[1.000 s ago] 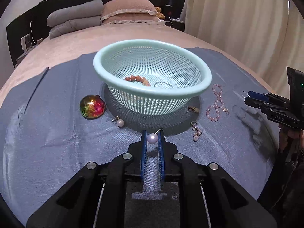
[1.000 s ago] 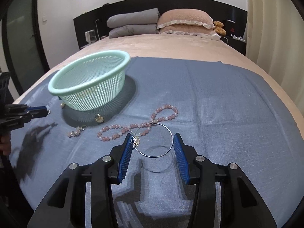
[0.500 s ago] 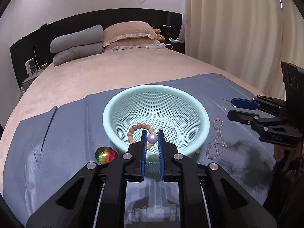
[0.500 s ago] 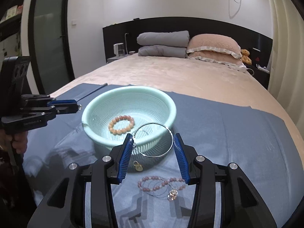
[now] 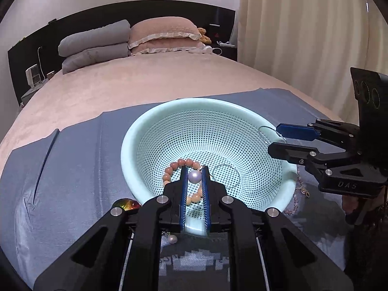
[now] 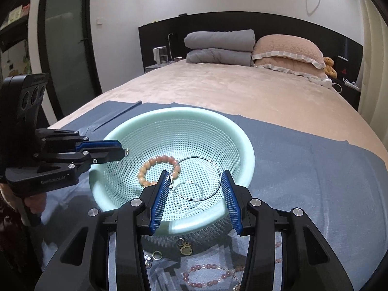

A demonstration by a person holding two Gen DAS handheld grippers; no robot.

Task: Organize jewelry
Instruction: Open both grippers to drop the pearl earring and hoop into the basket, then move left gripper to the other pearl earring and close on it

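Note:
A mint-green perforated basket (image 5: 150, 131) (image 6: 245, 145) sits on a blue cloth on the bed. It holds an orange bead bracelet (image 5: 177, 163) (image 6: 155, 161) and a thin silver hoop (image 5: 236, 173) (image 6: 188, 190). My left gripper (image 5: 194, 177) is shut on a pearl earring (image 5: 194, 176), held over the basket's near rim; it also shows in the right wrist view (image 6: 122, 150). My right gripper (image 6: 195, 181) is shut on a large silver hoop (image 6: 213, 165), held over the basket's inside; it also shows in the left wrist view (image 5: 276, 137).
On the cloth lie a second pearl earring (image 5: 171, 238), an iridescent gem (image 5: 126, 204), a pink bead necklace (image 6: 208, 275), gold charms (image 6: 185, 249) and a small silver piece (image 6: 149, 258). Pillows (image 6: 220, 46) lie at the headboard. A curtain (image 5: 303, 36) hangs on the right.
Both grippers have risen from the cloth and moved in over the basket, the left carrying the pearl earring, the right carrying the large hoop.

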